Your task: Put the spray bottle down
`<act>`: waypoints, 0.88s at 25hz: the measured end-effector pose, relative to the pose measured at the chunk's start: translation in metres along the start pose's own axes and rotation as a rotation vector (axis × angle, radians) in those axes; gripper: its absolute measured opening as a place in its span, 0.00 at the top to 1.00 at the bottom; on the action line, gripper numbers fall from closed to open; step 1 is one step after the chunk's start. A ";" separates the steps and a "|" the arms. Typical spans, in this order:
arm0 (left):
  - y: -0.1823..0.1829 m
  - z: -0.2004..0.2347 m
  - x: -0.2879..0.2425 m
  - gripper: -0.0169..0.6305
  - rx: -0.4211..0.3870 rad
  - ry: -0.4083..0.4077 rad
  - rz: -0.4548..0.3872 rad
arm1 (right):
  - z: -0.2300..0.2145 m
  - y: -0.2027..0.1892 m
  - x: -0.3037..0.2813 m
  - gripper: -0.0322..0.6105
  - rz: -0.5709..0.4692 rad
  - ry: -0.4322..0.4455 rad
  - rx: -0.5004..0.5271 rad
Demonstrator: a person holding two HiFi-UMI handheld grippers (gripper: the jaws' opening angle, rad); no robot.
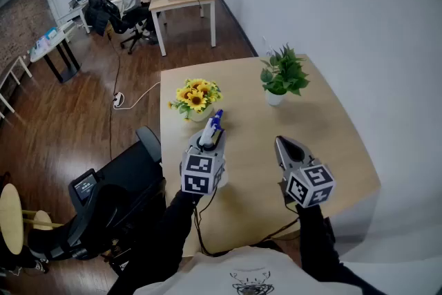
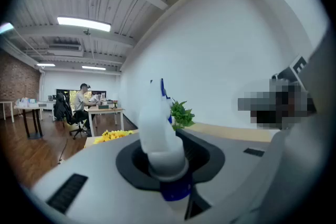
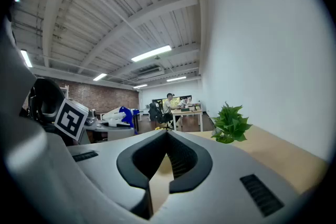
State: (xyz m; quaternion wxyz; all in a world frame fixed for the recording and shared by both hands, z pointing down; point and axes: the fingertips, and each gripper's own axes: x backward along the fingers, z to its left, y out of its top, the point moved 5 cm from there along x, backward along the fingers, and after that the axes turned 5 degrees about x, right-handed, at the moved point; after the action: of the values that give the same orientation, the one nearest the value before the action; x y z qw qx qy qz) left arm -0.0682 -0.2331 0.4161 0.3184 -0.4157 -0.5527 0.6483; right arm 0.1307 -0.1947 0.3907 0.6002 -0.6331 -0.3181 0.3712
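Spray bottle [image 1: 213, 123]: clamped at its neck in left gripper [image 1: 210, 140], over table [image 1: 338, 141], at five o'clock from sunflowers [image 1: 196, 96]. Right gripper [image 1: 285, 146]: jaws together, empty. Setting-down and release apparently outstanding.

Sunflowers [image 1: 197, 94], potted plant [image 1: 282, 76], wooden table [image 1: 335, 138]

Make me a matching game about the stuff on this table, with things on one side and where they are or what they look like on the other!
Things:
1. spray bottle
2. sunflowers
3. green plant
4. right claw

Descriptions:
A. closed, holding nothing
B. yellow, near the left edge of the table
C. gripped in the left claw
D. standing in a white pot

Pairs: 1-C, 2-B, 3-D, 4-A
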 end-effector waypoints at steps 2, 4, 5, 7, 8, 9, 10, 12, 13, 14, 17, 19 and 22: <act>0.004 0.007 -0.009 0.82 -0.023 0.018 -0.034 | 0.001 -0.001 -0.001 0.98 0.001 0.002 0.002; 0.007 0.013 -0.020 0.82 -0.043 0.027 -0.064 | 0.002 -0.002 -0.001 0.98 0.005 0.003 0.004; 0.009 0.015 -0.026 0.82 -0.051 0.028 -0.077 | 0.002 -0.003 -0.001 0.98 0.008 0.003 0.004; 0.010 0.017 -0.038 0.82 -0.067 0.025 -0.097 | 0.001 -0.006 0.000 0.98 0.014 -0.001 0.001; 0.011 0.018 -0.044 0.82 -0.074 0.025 -0.105 | 0.000 -0.007 0.001 0.98 0.017 -0.003 -0.001; 0.010 0.018 -0.050 0.82 -0.082 0.031 -0.112 | -0.001 -0.008 0.001 0.98 0.020 -0.006 -0.002; 0.009 0.019 -0.056 0.82 -0.091 0.041 -0.117 | -0.002 -0.009 0.002 0.98 0.023 -0.008 -0.003; 0.007 0.020 -0.066 0.81 -0.110 0.062 -0.125 | -0.003 -0.011 0.003 0.98 0.030 -0.013 -0.003; 0.005 0.020 -0.070 0.81 -0.116 0.068 -0.126 | -0.003 -0.013 0.004 0.98 0.033 -0.016 -0.004; 0.003 0.021 -0.074 0.81 -0.117 0.074 -0.127 | -0.003 -0.014 0.005 0.98 0.037 -0.019 -0.004; -0.003 0.024 -0.082 0.81 -0.099 0.091 -0.129 | -0.005 -0.018 0.007 0.98 0.049 -0.026 -0.005; -0.005 0.024 -0.087 0.81 -0.094 0.095 -0.129 | -0.007 -0.019 0.008 0.98 0.055 -0.031 -0.004; -0.011 0.021 -0.092 0.81 -0.106 0.092 -0.113 | -0.009 -0.021 0.009 0.98 0.062 -0.033 -0.007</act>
State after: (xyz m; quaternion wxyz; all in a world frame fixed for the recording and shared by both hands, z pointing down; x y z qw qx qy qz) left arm -0.0458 -0.3209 0.4446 0.3570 -0.4298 -0.5937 0.5792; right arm 0.1438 -0.1903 0.4107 0.5807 -0.6385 -0.3096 0.3991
